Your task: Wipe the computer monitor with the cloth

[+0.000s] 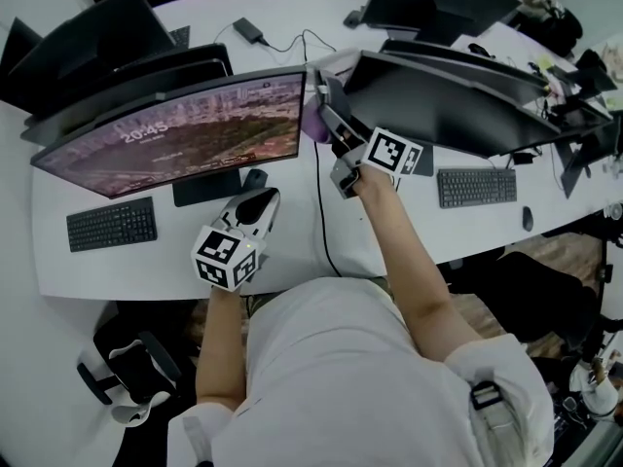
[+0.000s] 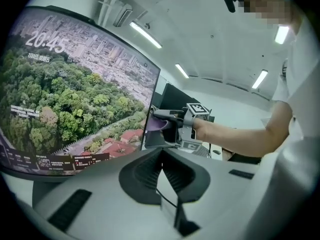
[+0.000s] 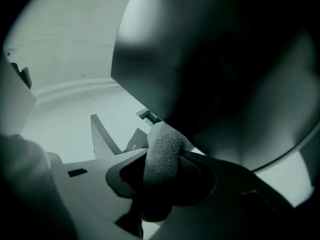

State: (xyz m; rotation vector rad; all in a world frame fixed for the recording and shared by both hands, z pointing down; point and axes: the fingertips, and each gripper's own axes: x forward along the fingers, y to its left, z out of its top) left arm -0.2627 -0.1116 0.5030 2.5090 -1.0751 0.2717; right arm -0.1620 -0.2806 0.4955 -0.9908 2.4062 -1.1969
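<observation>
One edge reached, a whole screen lying to the left

Only the right tool (image 1: 329,117) is engaged. It is clenched on the purple cloth (image 1: 313,125), a folded wad that bulges out past the jaw tips. The head view puts that wad at the right-hand edge of the lit monitor (image 1: 185,134), about halfway up. From the left gripper view the cloth appears to be on or just beside the bezel; I cannot tell whether it actually presses on the glass.

The coming move turns on direction. Nearly all of the screen lies to the left of the cloth, and its long axis runs side to side along the table (image 1: 292,251), curving gently towards the person. Judging from this, wiping calls for long strokes leftward, away from the dark neighbouring monitor (image 1: 458,105) that stands just to the right of the cloth.

The left tool (image 1: 261,205) hangs lower and nearer the person, in front of the monitor stand (image 1: 209,188), with its jaws together on nothing. It is nearer the screen's middle, but it carries no cloth, so the right arm has to make the reach.
</observation>
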